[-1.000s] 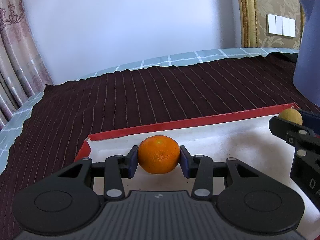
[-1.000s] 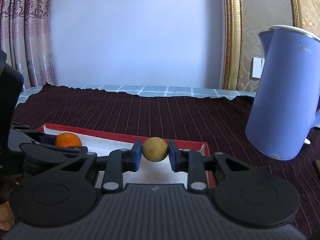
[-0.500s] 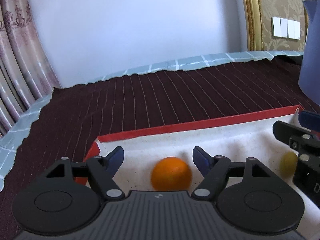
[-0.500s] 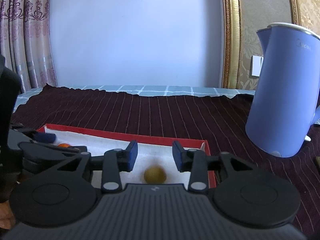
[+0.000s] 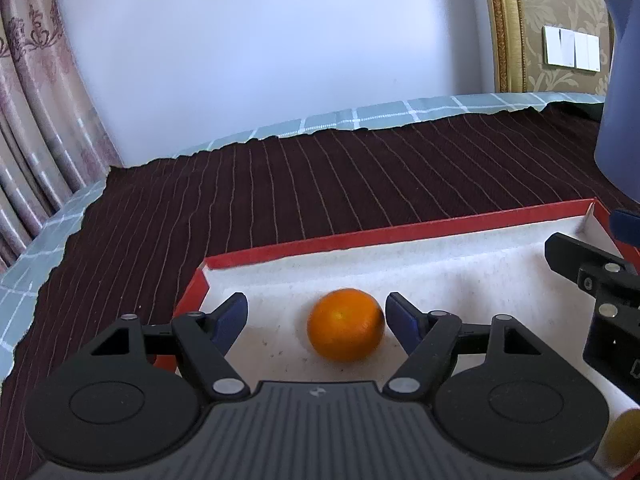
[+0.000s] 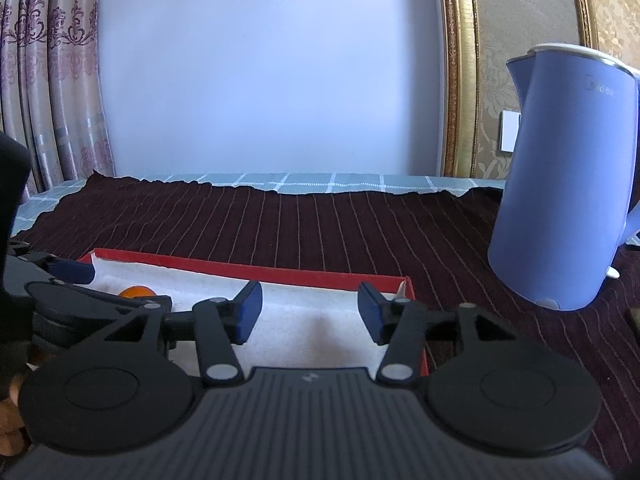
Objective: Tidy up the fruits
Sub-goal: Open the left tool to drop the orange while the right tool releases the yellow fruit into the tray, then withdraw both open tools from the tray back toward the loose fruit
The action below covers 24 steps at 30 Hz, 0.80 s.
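Observation:
An orange (image 5: 346,324) lies on the white lining of a red-rimmed tray (image 5: 400,232). My left gripper (image 5: 316,312) stands open around it; the fruit sits close to the right pad and well apart from the left one. A small yellow-brown fruit (image 5: 622,436) rests in the tray at the bottom right corner of the left wrist view. My right gripper (image 6: 310,308) hovers over the tray's right end (image 6: 240,270), its jaws opening, with only bare lining between them. The small fruit is hidden in the right wrist view. The orange (image 6: 136,292) peeks out at the left there.
A tall blue kettle (image 6: 560,184) stands on the dark striped cloth (image 6: 320,232) to the right of the tray. One finger of the right gripper (image 5: 580,256) reaches into the tray's right side. A finger of the left gripper (image 6: 72,273) shows at the left.
Both grippers have let go. The orange dropped from the left pads onto the tray lining, the small yellow fruit fell from the right pads, and both pairs of jaws spread apart.

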### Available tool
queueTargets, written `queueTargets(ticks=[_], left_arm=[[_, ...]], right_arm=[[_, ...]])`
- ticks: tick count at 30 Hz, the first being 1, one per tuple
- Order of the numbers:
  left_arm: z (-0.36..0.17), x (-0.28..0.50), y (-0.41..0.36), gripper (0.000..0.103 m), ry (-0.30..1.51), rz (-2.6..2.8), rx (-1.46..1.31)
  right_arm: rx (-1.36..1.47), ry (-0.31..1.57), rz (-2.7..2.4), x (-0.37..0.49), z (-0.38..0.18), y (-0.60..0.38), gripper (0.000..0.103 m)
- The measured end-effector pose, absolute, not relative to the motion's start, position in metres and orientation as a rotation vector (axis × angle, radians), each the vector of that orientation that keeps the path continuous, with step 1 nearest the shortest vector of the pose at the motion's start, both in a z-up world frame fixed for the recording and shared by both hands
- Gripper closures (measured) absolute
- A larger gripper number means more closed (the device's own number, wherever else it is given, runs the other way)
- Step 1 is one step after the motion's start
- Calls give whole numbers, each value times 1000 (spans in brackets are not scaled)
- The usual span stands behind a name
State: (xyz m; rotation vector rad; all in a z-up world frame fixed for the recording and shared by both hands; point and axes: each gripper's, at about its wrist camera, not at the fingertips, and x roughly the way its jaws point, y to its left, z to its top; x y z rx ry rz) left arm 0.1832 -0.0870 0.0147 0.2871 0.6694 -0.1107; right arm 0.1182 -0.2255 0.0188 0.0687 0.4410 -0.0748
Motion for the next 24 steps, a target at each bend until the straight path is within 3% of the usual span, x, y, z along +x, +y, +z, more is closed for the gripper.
queueTargets(ticks=[12, 24], left_arm=[[21, 161, -64, 21, 665, -90, 248], [40, 131, -35, 21, 639, -84, 201]], right_arm=[[83, 390, -110, 101, 21, -230, 31], [119, 324, -137, 77, 22, -237, 24]])
